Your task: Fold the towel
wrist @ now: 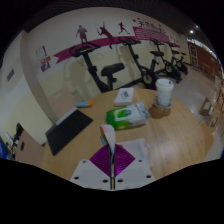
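Observation:
My gripper (112,160) is over a wooden table (170,140). Its two purple pads (103,160) are pressed together. A thin white strip, seemingly an edge of the towel (108,135), is pinched between them and sticks up ahead of the fingertips. The rest of the towel is hidden.
Beyond the fingers lie a green-and-white wipes pack (122,117) and a white box (125,96). A white cup-like container (164,92) stands to their right. A black flat thing (68,128) lies on the left. Exercise bikes (110,72) stand by the far wall.

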Motion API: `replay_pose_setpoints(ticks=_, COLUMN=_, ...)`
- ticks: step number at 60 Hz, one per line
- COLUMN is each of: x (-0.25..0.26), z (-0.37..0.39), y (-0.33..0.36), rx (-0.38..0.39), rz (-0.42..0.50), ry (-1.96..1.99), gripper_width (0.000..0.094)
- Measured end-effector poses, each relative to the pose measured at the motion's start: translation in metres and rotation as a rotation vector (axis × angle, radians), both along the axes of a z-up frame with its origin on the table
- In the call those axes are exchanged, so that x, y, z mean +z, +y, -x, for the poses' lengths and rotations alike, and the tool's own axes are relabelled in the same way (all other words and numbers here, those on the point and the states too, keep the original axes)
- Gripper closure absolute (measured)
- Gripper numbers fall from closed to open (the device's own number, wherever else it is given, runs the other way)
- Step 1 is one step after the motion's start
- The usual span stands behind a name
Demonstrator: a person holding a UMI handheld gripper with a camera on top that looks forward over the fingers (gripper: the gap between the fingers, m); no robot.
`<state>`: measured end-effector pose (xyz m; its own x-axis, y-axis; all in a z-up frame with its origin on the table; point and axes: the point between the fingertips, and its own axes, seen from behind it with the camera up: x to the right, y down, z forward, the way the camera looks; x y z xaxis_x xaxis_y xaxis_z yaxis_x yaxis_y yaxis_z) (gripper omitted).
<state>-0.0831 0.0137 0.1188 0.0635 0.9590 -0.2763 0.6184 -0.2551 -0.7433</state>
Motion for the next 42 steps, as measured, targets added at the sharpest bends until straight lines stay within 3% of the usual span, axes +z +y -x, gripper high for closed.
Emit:
replay_pose_setpoints(ticks=6, x=-0.038, z=0.008, y=0.041, rx=-0.026, rz=-0.042, ry=-0.041, gripper_width=0.0908)
replay_pose_setpoints(ticks=13, x=-0.079, z=0.011, y=0.079, rx=-0.024, rz=-0.156, ry=-0.07, gripper_width=0.0902)
replay_pose_setpoints(ticks=23, x=-0.102, z=0.015, y=0.096, rx=0.006, rz=-0.274, ry=-0.06, gripper_width=0.0846)
replay_pose_setpoints(ticks=26, x=-0.105, z=0.015, y=0.099, rx=0.012, rz=-0.292, ry=-0.062, gripper_width=0.0741)
replay_pose_setpoints(ticks=33, x=-0.104, z=0.006, y=0.11, rx=0.007, rz=-0.328, ry=-0.087, gripper_width=0.0036)
replay_pose_setpoints(ticks=35, x=-0.094, z=-0.001, y=0.116, rx=-0.004, rz=-0.329, ry=-0.089, gripper_width=0.0123)
replay_pose_setpoints(ticks=42, x=-0.033, z=-0.034, y=0.118, rx=-0.027, rz=-0.269, ry=-0.057, gripper_width=0.0074)
